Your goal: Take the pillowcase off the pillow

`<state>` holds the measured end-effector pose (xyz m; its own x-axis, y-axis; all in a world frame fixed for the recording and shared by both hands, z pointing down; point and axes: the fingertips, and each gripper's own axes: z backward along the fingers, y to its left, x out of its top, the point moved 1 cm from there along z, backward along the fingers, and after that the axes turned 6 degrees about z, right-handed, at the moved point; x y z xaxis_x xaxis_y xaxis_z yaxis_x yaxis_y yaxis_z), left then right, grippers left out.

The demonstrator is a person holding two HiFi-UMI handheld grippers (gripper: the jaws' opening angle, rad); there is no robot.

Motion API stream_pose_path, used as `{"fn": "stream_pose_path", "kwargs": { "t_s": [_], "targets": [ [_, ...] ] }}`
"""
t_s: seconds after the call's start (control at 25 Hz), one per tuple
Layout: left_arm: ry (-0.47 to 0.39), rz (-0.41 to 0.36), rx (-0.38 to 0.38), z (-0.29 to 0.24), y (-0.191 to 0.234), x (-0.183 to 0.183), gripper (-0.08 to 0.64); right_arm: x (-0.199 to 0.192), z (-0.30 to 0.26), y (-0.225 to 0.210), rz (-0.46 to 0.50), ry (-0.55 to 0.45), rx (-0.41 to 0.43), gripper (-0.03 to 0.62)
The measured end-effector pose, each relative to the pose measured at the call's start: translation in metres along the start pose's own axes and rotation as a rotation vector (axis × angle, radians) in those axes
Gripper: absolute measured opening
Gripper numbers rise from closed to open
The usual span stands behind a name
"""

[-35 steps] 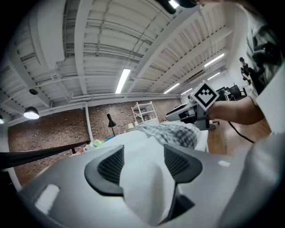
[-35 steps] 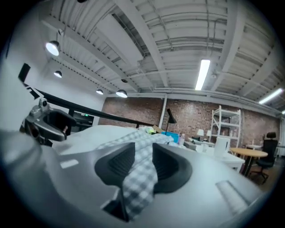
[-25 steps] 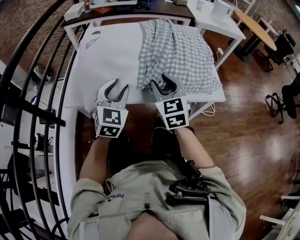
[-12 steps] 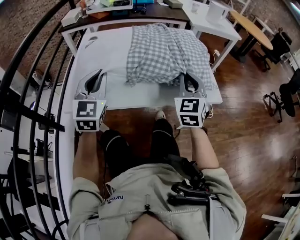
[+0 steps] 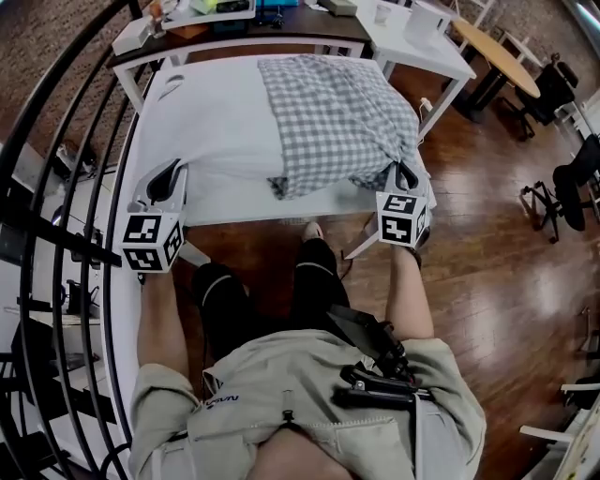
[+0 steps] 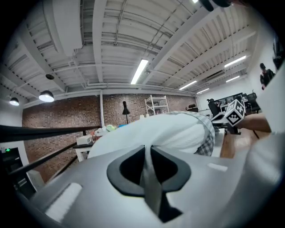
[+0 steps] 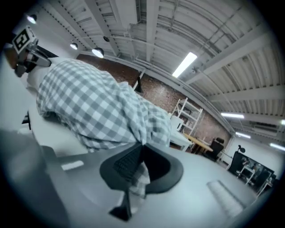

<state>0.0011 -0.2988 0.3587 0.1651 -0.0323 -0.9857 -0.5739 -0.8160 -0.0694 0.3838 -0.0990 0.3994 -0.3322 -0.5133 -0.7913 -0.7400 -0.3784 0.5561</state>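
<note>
A white pillow (image 5: 211, 122) lies on a white table (image 5: 281, 208), and a grey checked pillowcase (image 5: 337, 112) covers its right part. My left gripper (image 5: 161, 183) is at the pillow's near left corner, shut on a thin fold of the white pillow fabric (image 6: 147, 153). The pillow (image 6: 160, 131) bulges ahead of it, with the checked pillowcase (image 6: 207, 133) at its far end. My right gripper (image 5: 405, 173) is at the near right corner, shut on the pillowcase's edge (image 7: 140, 149). From there the checked cloth (image 7: 98, 107) stretches toward the left gripper's marker cube (image 7: 24, 39).
A dark desk (image 5: 234, 21) with small items stands behind the table, a white side table (image 5: 412, 33) at back right. A round wooden table (image 5: 502, 56) and black chairs (image 5: 572, 178) stand on the wooden floor to the right. Black railing bars (image 5: 56, 187) run along the left.
Both grippers have moved apart to the pillow's near corners and have shut, the left on white fabric, the right on checked cloth. The pillowcase now lies spread toward the right.
</note>
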Motion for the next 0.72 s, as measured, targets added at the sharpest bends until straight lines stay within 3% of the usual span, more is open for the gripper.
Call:
{"fn": "stream_pose_path", "kwargs": {
  "t_s": [0.12,0.2,0.28,0.44,0.6,0.72],
  "targets": [
    [0.056,0.049,-0.013,-0.005,-0.010,-0.036,0.032,-0.017,0.001,0.012,-0.041,0.026,0.052,0.017],
    [0.054,0.035,-0.028,-0.004,-0.020,-0.041,0.044,-0.019,0.005,0.014,-0.046,0.021,0.068,0.017],
    [0.023,0.011,-0.079,0.005,-0.034,-0.033,0.104,-0.019,0.009,0.016,-0.038,0.010,0.084,0.017],
    [-0.101,-0.073,-0.185,0.043,-0.061,0.017,0.228,-0.019,0.016,0.020,-0.036,-0.015,0.116,0.018],
    [-0.263,-0.148,-0.185,0.062,-0.074,0.089,0.241,-0.015,0.023,0.022,-0.066,-0.036,0.132,0.018],
    [-0.277,-0.195,-0.163,0.030,-0.070,0.115,0.241,-0.014,0.033,0.023,-0.090,-0.059,0.146,0.026]
  ]
}}
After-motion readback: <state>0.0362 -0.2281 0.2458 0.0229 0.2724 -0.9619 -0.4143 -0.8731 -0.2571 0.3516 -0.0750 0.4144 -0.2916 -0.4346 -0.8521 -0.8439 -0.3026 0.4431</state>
